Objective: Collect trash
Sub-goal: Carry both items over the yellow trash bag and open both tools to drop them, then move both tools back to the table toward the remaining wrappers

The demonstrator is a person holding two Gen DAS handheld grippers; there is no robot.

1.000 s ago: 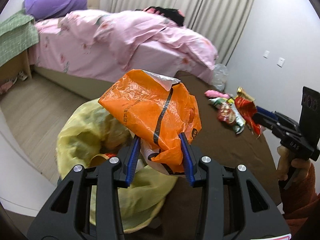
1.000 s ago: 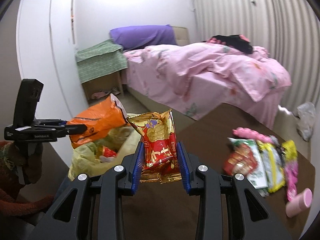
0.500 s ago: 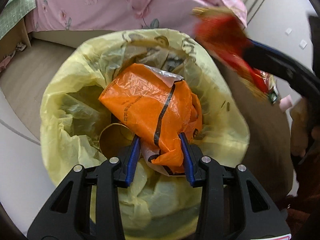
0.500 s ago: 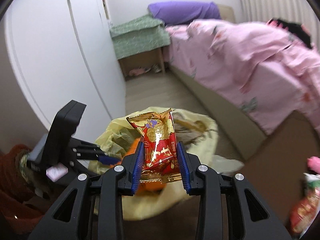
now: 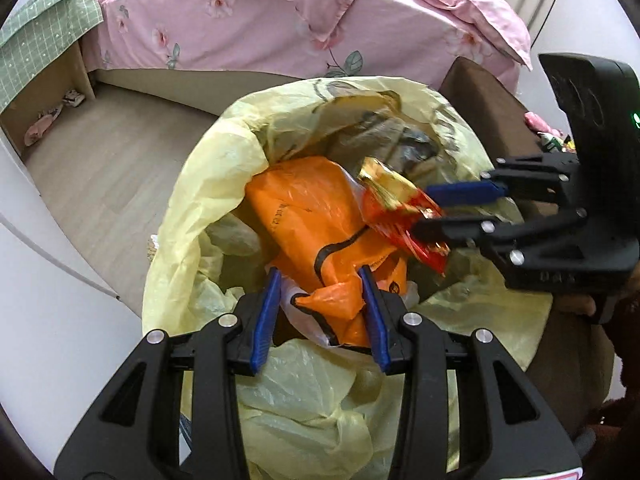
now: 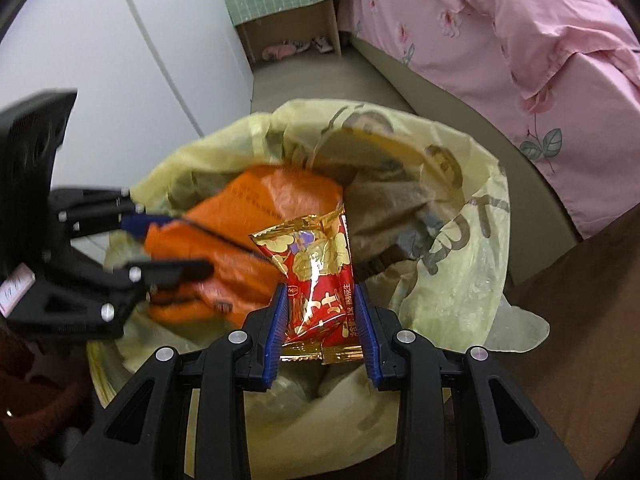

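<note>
Beside the pink bed point(image 5: 304, 20), over the yellow-lined bin point(image 5: 224, 184), left gripper point(image 5: 320, 292) clamps an orange bag point(image 5: 312, 216); right gripper point(image 6: 320, 312) clamps a red snack packet point(image 6: 316, 268).

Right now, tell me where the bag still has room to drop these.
Free: the hollow in the yellow bag between its left wall and the orange wrapper. Crowded: middle and right, where the left gripper, right gripper and red snack packet meet.

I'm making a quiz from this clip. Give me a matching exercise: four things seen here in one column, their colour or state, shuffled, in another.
Things:
1. orange bag
2. snack packet
3. bin liner
4. bedding

Descriptions:
A. pale yellow, open mouth
B. pink, floral print
C. held by the left gripper
D. red and gold, held by the right gripper

Pairs: 1-C, 2-D, 3-A, 4-B
</note>
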